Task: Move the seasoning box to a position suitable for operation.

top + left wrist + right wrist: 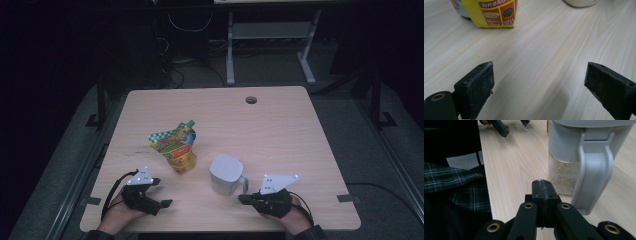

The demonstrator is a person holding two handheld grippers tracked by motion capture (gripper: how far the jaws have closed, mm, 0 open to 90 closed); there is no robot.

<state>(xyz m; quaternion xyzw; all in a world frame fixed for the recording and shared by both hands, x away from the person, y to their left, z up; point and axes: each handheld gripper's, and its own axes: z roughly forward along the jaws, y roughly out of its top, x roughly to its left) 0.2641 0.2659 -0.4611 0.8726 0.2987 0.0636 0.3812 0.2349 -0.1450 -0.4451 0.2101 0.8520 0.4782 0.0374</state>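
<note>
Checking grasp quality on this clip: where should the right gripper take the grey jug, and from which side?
Probably by the handle of the grey jug, coming from the person's side. The jug stands upright with that loop facing the right gripper, whose jaws are shut and would need opening first.

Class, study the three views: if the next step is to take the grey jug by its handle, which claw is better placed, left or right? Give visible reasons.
Probably the right claw: it sits just beside the jug, its handle close ahead, though its jaws are shut. The left claw is open but faces the pouch.
</note>
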